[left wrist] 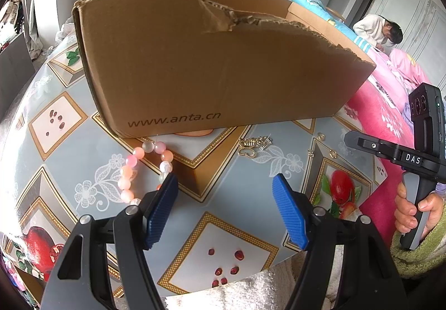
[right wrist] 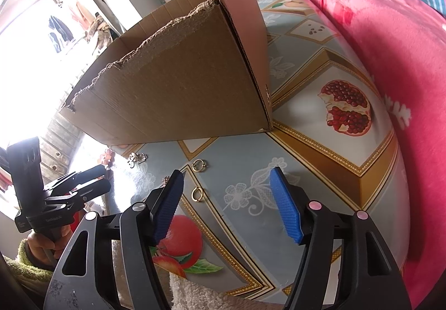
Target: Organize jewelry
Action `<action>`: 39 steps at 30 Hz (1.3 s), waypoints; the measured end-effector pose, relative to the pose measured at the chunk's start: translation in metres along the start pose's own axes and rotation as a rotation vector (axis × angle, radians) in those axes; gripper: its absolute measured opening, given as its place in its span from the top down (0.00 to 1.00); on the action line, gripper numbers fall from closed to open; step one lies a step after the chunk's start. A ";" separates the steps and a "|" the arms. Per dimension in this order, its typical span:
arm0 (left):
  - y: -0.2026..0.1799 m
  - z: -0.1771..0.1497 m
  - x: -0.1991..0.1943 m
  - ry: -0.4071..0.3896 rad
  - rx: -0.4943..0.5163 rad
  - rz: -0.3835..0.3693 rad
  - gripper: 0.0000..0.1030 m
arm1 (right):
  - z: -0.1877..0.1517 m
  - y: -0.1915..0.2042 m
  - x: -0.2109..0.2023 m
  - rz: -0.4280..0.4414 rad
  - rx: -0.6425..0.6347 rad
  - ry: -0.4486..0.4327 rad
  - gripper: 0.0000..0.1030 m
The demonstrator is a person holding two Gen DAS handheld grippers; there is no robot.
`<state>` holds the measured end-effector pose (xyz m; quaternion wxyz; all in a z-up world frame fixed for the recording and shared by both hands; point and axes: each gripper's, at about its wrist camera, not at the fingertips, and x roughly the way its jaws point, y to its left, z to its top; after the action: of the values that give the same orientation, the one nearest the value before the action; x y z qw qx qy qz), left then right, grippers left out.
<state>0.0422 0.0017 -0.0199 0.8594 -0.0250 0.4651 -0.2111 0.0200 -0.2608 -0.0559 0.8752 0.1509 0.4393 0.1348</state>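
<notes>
Both black tools with blue ribbed pads hover apart and empty over the fruit-patterned desk, the left tool (left wrist: 225, 209) nearest the pink beaded bracelet (left wrist: 145, 170) by its left pad, the right tool (right wrist: 227, 204) near two small gold rings (right wrist: 197, 194) before the torn cardboard box (left wrist: 211, 64).

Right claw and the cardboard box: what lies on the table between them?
In the right wrist view, two small gold rings lie on the patterned tablecloth between the open, empty right claw and the cardboard box; otherwise bare cloth.
</notes>
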 end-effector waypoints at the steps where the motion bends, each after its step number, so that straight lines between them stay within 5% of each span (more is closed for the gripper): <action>1: 0.000 0.000 0.000 0.000 0.000 0.001 0.34 | 0.000 0.000 0.000 0.000 0.000 0.000 0.40; 14: -0.001 -0.001 0.002 -0.005 0.007 0.010 0.33 | 0.002 0.001 -0.016 -0.010 -0.008 -0.043 0.34; 22: -0.003 -0.002 0.003 -0.016 0.012 0.025 0.32 | 0.007 0.017 -0.048 -0.154 -0.153 -0.099 0.08; 29: -0.007 -0.006 0.002 -0.036 0.023 0.033 0.32 | 0.013 0.050 -0.065 -0.329 -0.364 -0.148 0.08; 36: -0.008 -0.009 -0.008 -0.093 0.029 0.039 0.39 | -0.002 0.051 -0.051 -0.272 -0.348 -0.147 0.08; 39: -0.012 -0.005 -0.012 -0.112 0.065 0.011 0.47 | -0.009 0.052 -0.036 -0.225 -0.291 -0.115 0.22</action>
<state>0.0283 -0.0042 -0.0103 0.8854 -0.0062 0.4094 -0.2199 -0.0135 -0.2255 -0.0148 0.9210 -0.0198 0.3786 0.0894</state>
